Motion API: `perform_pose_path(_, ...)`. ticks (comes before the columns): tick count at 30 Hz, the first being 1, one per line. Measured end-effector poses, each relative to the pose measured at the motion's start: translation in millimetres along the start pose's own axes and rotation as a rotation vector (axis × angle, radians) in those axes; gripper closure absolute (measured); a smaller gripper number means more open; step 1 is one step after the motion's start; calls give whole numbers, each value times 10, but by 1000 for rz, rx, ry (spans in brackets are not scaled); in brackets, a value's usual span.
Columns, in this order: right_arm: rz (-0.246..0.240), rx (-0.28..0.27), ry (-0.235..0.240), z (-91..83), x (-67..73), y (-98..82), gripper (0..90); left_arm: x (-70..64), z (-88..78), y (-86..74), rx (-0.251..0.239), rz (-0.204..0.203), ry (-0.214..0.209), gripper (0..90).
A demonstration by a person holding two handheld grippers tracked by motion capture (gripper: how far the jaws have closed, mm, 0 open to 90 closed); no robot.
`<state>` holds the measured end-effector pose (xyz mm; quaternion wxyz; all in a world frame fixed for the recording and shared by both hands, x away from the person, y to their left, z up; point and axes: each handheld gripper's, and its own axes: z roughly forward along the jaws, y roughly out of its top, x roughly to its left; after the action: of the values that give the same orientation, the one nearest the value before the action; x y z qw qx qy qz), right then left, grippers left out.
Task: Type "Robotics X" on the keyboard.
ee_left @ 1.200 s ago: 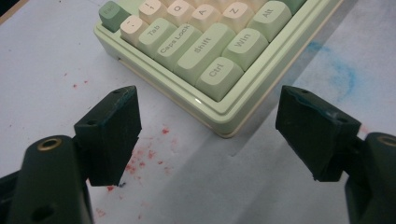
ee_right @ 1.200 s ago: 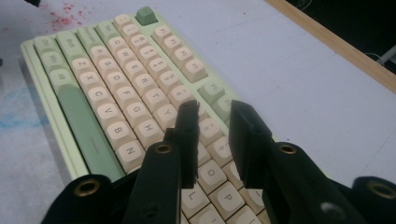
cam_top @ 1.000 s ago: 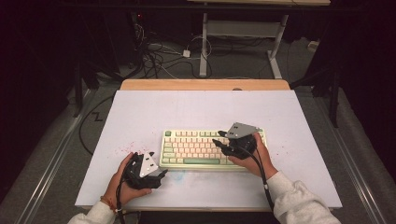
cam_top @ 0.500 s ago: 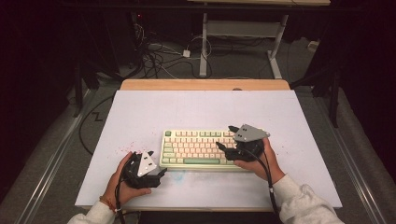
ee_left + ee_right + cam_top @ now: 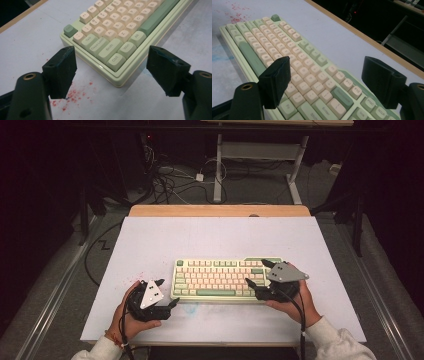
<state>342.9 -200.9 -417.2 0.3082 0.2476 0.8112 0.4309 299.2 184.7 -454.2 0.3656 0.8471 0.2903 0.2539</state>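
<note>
Green keyboard (image 5: 220, 279) lies between left gripper (image 5: 167, 295) and right gripper (image 5: 257, 274).

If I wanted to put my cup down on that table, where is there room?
The widest bare stretch of the table lies behind the keyboard, up to the wooden edge. The far left and right margins are free too. The near edge is crowded: left gripper, right gripper, both hands.

Pale green keyboard (image 5: 220, 281) – cream and green keycaps, flat on white table, near front edge
</note>
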Motion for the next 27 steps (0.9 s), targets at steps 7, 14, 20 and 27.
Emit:
perform_pose_path(7,18,4,-36,-191,-61,-142,241,16,-28,62,-3,1,-23,391)
perform_pose_path(14,29,28,-50,-360,-44,-306,246,73,-50,168,-30,-21,-139,648)
perform_pose_path(20,44,51,-56,-478,-12,-438,247,66,18,288,14,13,-172,851)
perform_pose_path(27,63,66,-73,-564,-11,-531,251,89,125,451,29,-1,-212,874)
